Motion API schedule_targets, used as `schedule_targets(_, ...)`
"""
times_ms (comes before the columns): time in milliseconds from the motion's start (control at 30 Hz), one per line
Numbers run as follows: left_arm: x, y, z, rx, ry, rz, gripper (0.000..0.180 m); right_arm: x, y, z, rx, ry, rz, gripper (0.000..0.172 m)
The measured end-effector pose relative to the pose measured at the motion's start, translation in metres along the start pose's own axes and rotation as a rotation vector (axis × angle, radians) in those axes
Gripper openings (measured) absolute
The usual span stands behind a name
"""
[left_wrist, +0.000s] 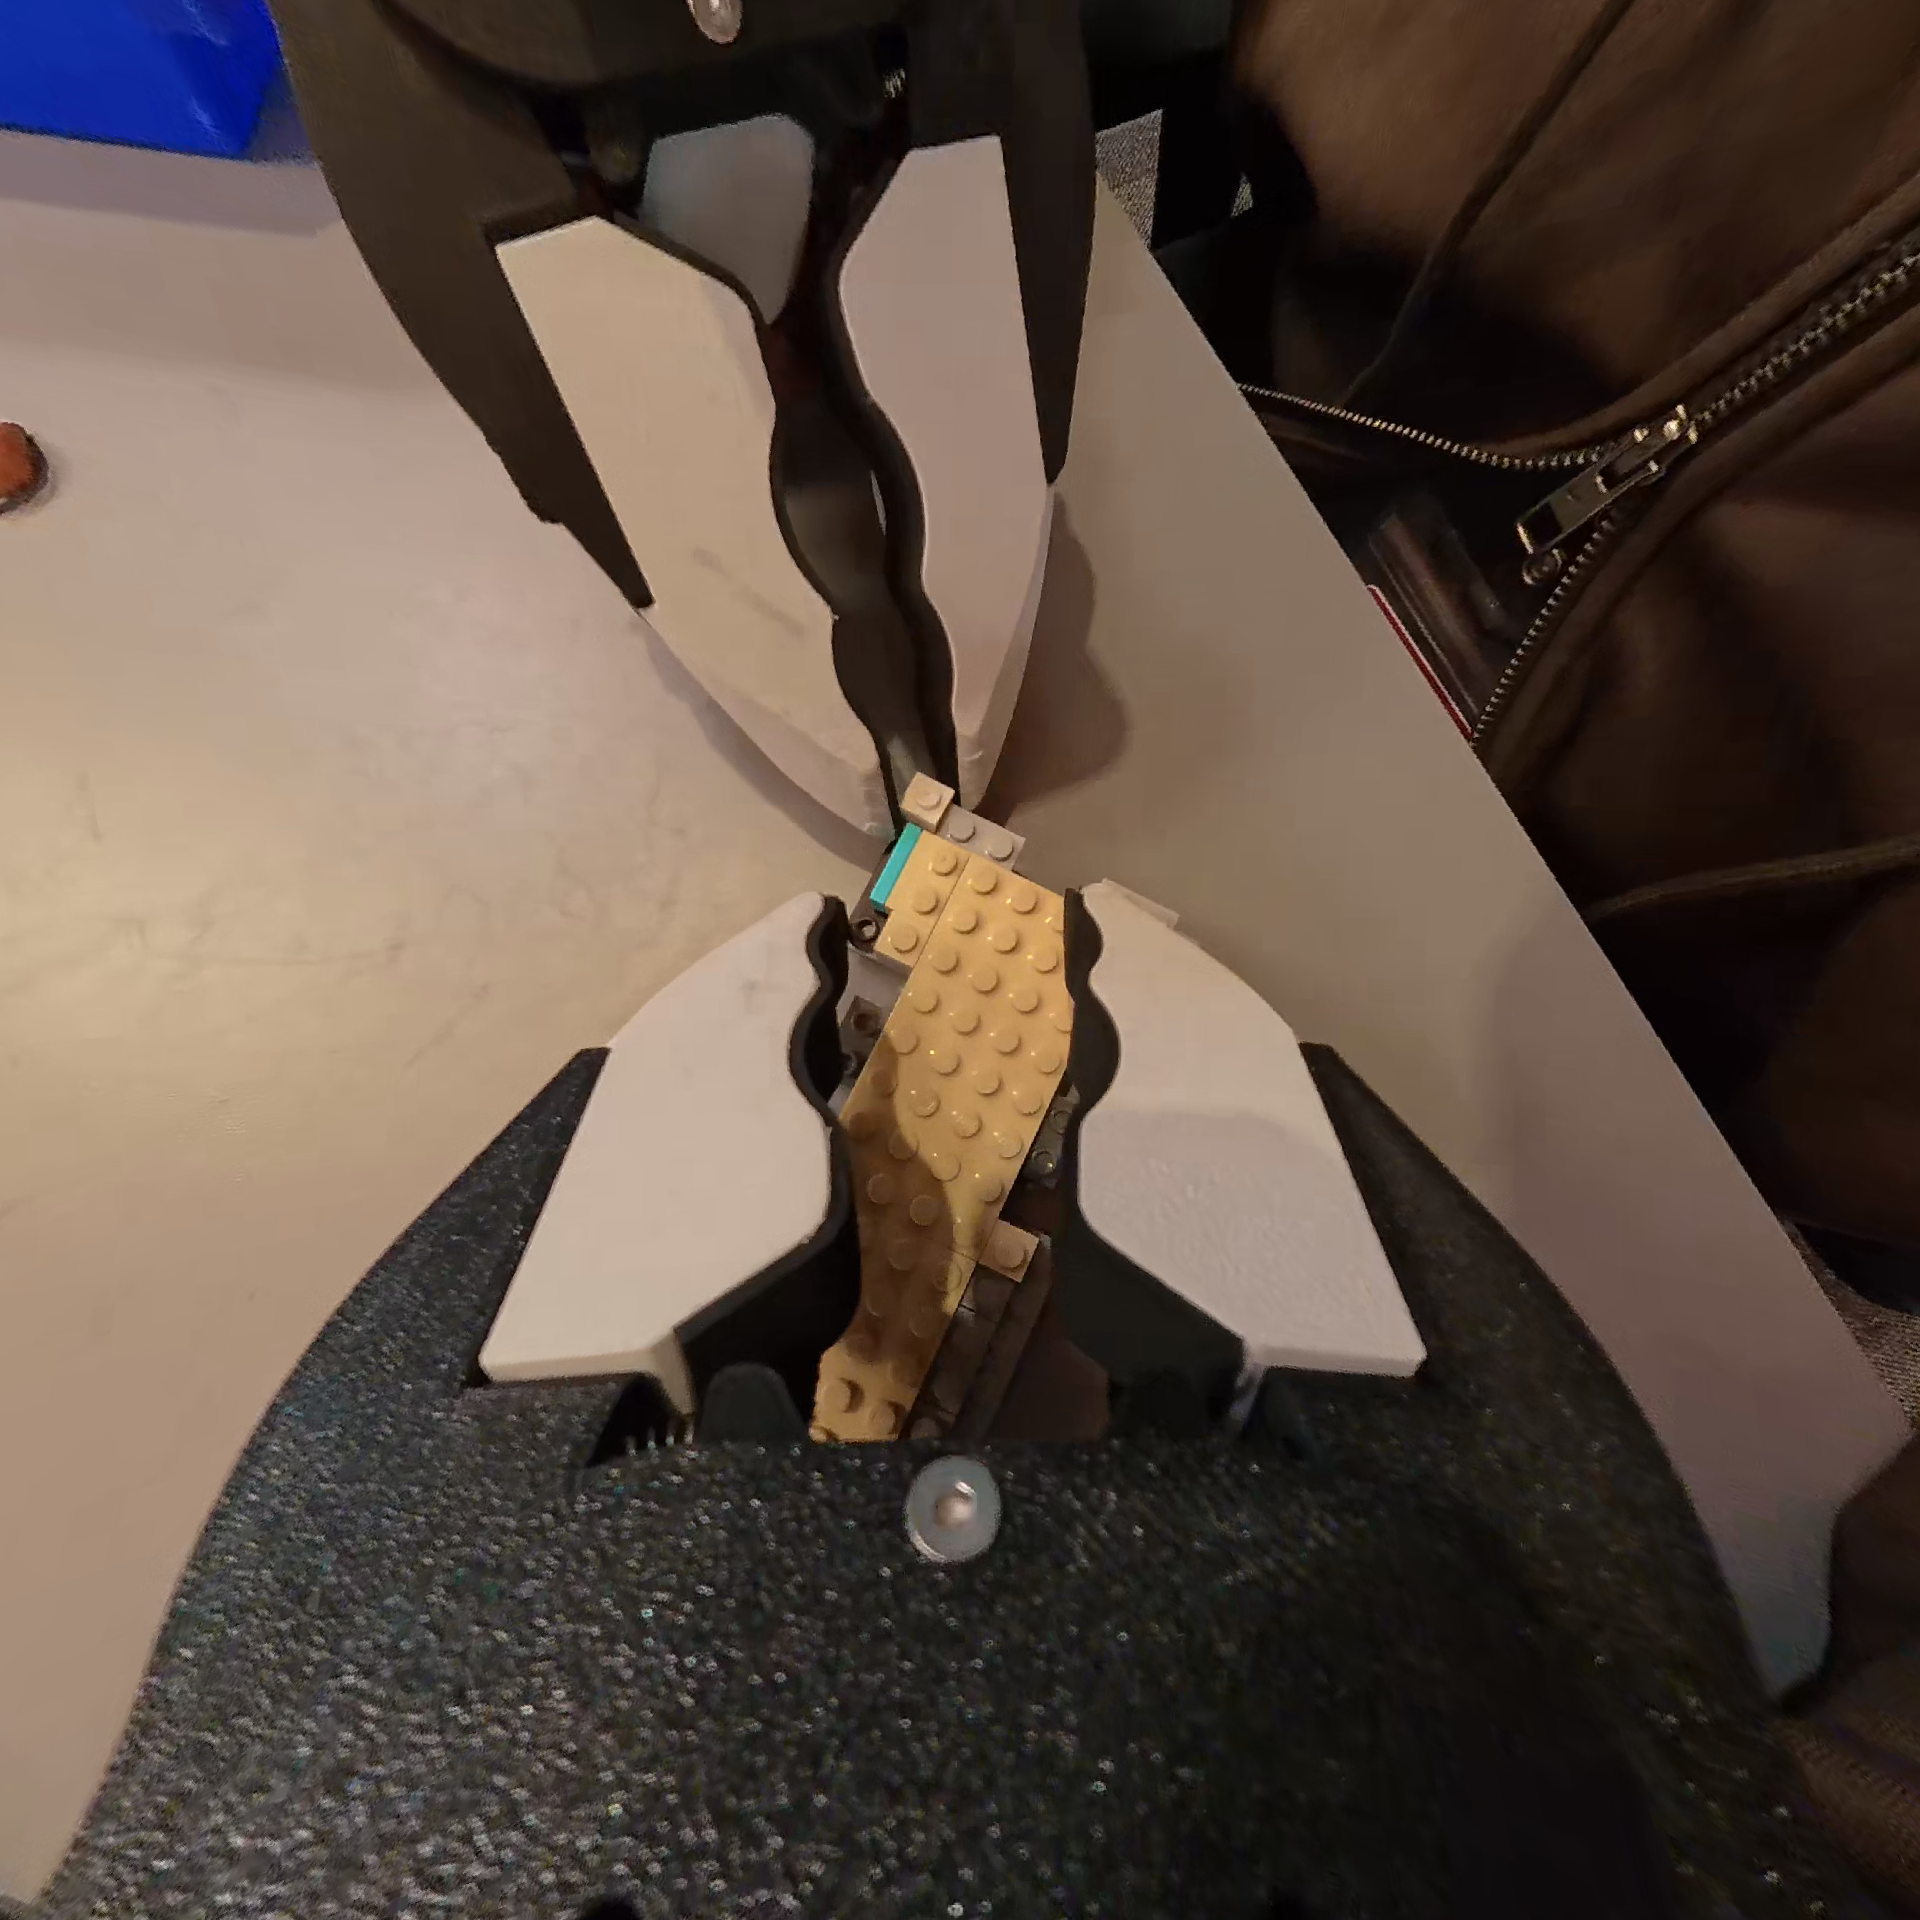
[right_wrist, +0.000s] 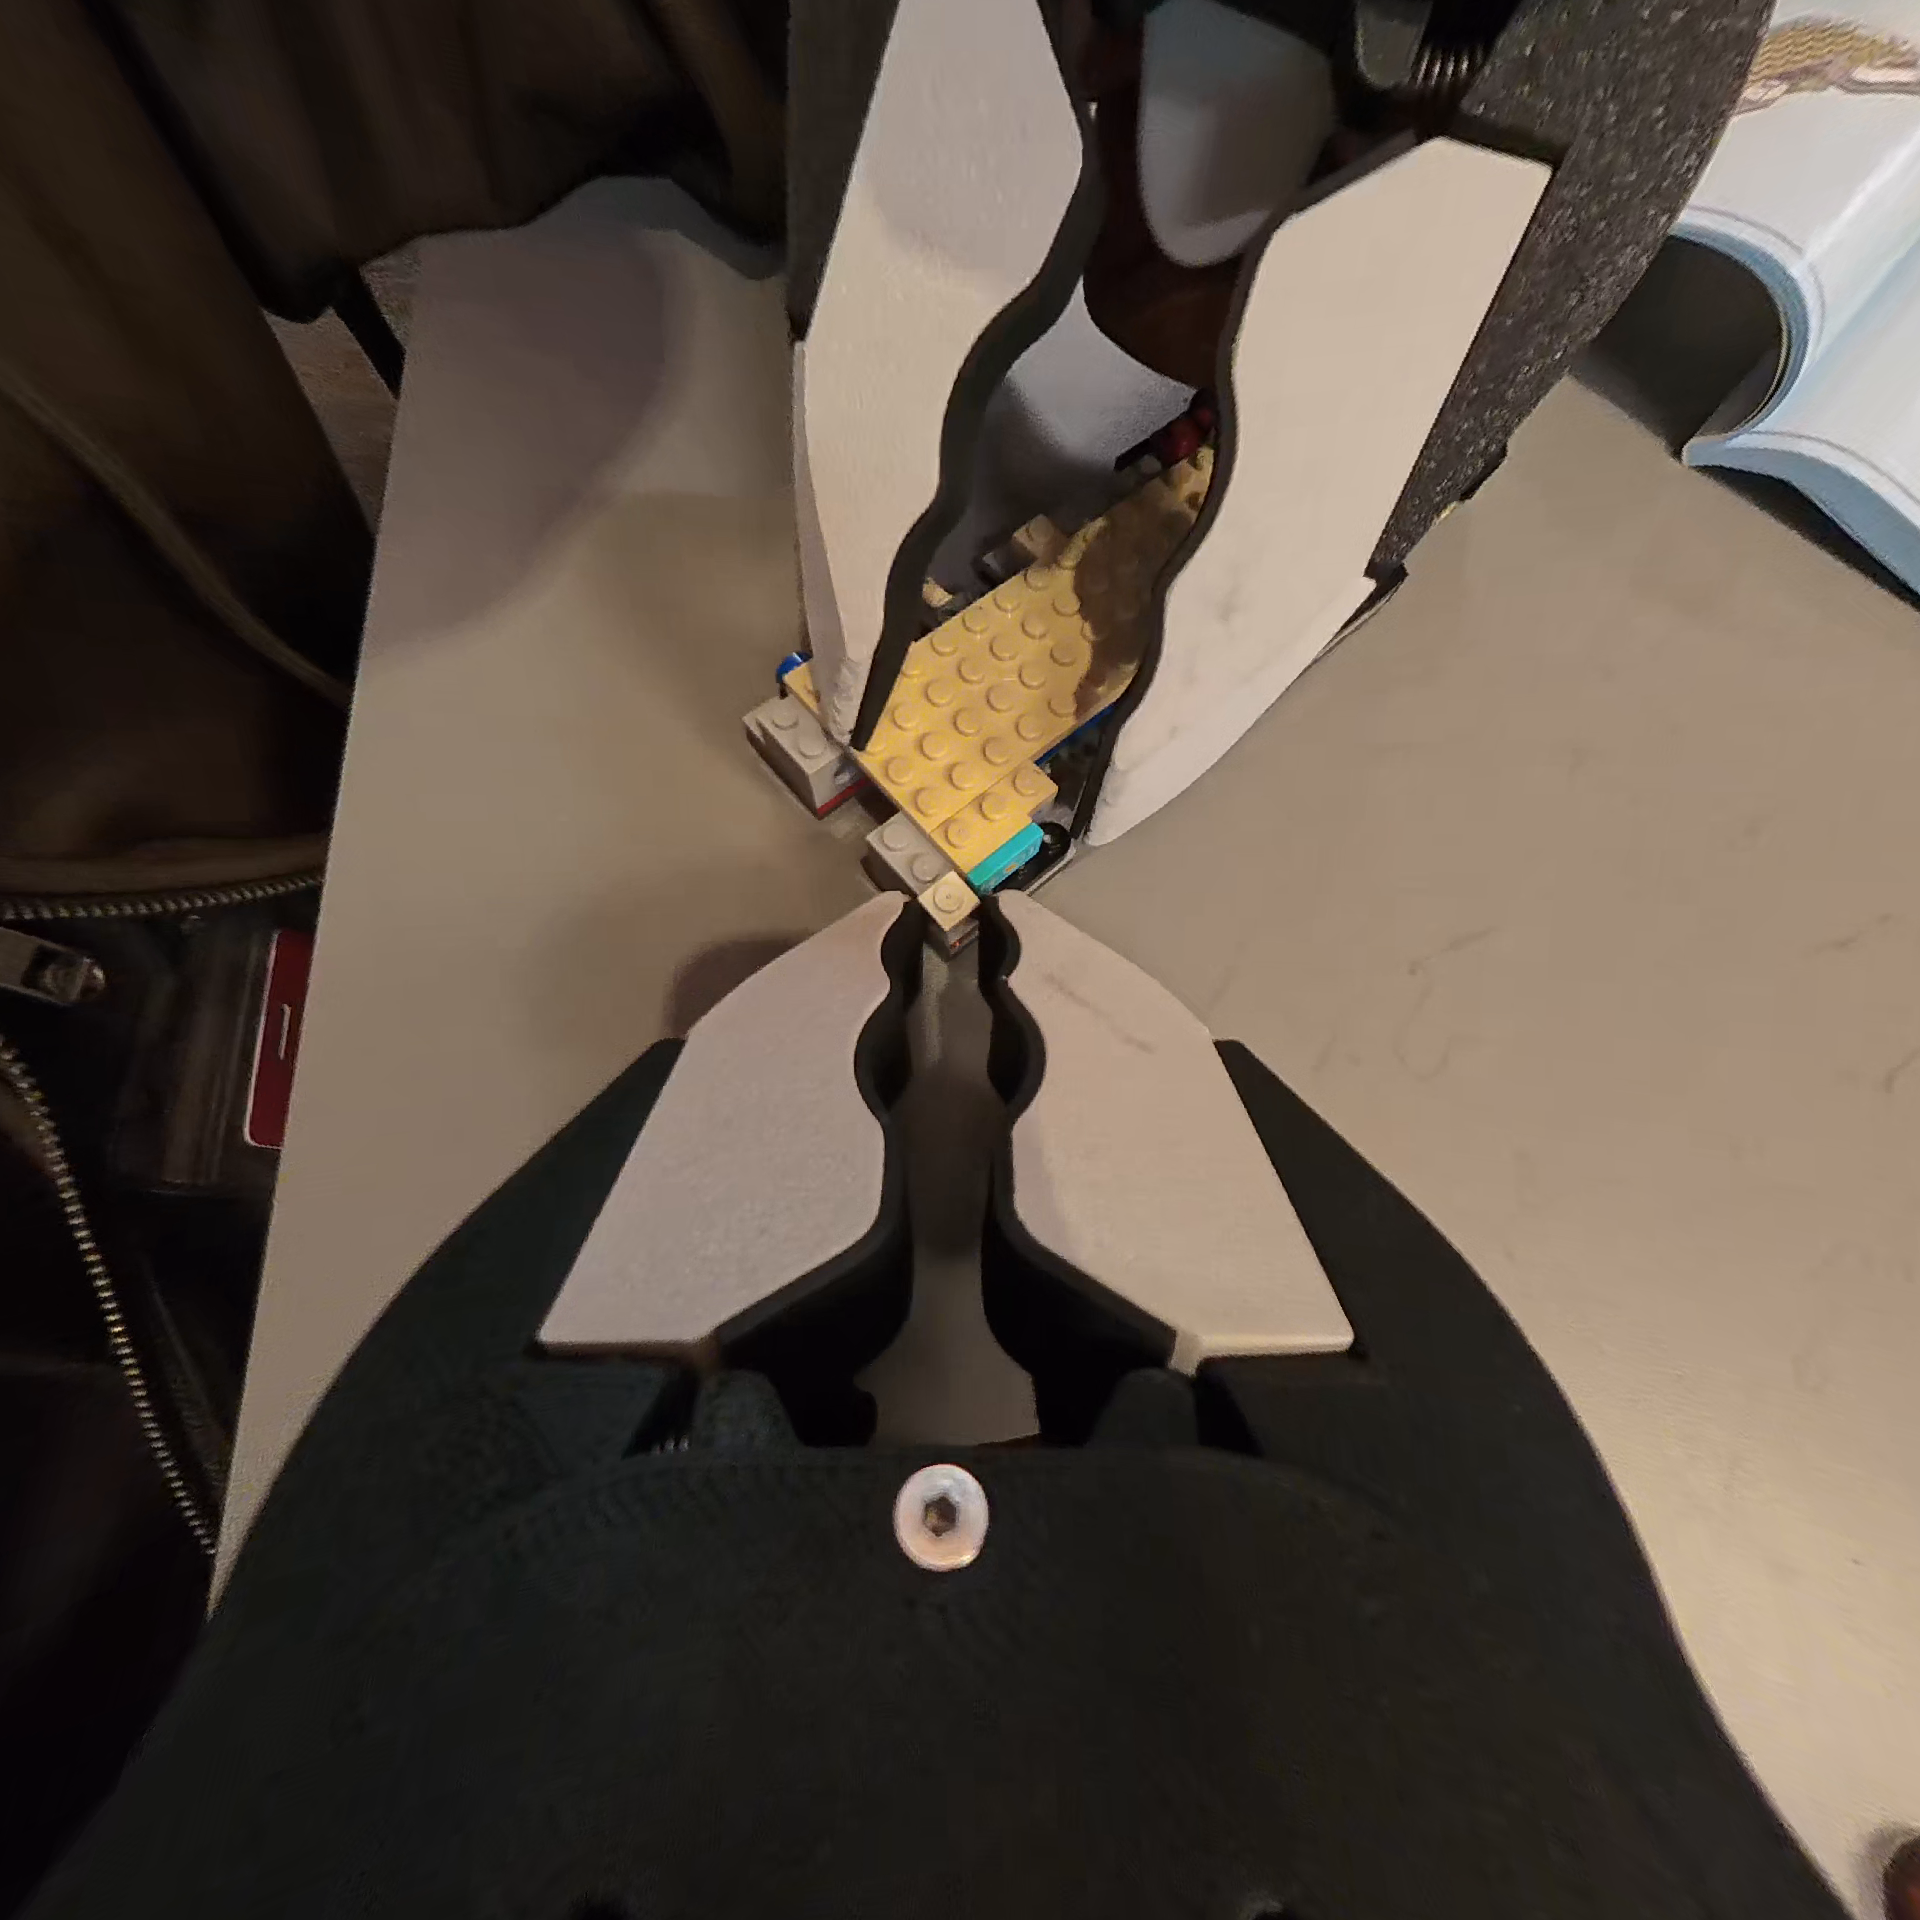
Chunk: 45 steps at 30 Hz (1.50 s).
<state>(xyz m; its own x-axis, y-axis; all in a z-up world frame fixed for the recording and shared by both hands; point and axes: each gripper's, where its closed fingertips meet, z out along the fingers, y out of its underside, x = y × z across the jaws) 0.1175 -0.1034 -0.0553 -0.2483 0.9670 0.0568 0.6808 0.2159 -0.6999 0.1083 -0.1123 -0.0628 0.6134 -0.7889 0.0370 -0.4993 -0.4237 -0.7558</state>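
Brick model (left_wrist: 966, 1049) | left tongs (left_wrist: 945, 925) clamp tan plate | right tongs (right_wrist: 951, 920) pinch 1-stud brick (right_wrist: 948, 902) | booklet (right_wrist: 1829, 312) right view only

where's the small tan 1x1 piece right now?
In the right wrist view, the small tan 1x1 piece sits between the right gripper's fingertips, at the brick model's near corner, beside its teal tile.

Grey fingers (left_wrist: 675, 1174) — wavy black pads
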Motion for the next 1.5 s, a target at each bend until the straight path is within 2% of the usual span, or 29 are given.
schedule_targets(300, -0.002, 0.0, -0.002, 0.01, -0.004, -0.017, 0.033, -0.001, 0.001, -0.004, 0.022, 0.076, -0.142, 0.01)
schedule_targets(467, -0.002, 0.001, -0.002, 0.008, -0.001, -0.019, 0.033, 0.002, 0.002, -0.013, 0.05, 0.058, -0.093, 0.01)
schedule_targets(633, -0.004, -0.002, -0.005, 0.026, 0.028, -0.08, 0.035, 0.01, -0.008, -0.019, 0.124, -0.033, 0.061, 0.01)
schedule_targets(833, -0.018, -0.03, -0.029, 0.251, 0.017, -0.196, 0.034, 0.022, -0.042, -0.034, 0.379, -0.227, 0.297, 0.011)
schedule_targets(1000, -0.028, -0.043, -0.05, 0.412, 0.038, -0.302, 0.033, 0.034, -0.06, -0.033, 0.413, -0.251, 0.274, 0.011)
schedule_targets(1133, -0.044, -0.041, -0.069, 0.521, 0.039, -0.436, 0.028, 0.052, -0.077, -0.033, 0.428, -0.156, 0.194, 0.011)
schedule_targets(1300, -0.061, -0.039, -0.096, 0.677, 0.042, -0.572, 0.02, 0.083, -0.097, -0.035, 0.405, 0.047, 0.032, 0.01)
schedule_targets(1500, -0.08, -0.024, -0.108, 0.732, -0.009, -0.716, 0.02, 0.114, -0.1, -0.026, 0.352, 0.398, -0.196, 0.01)
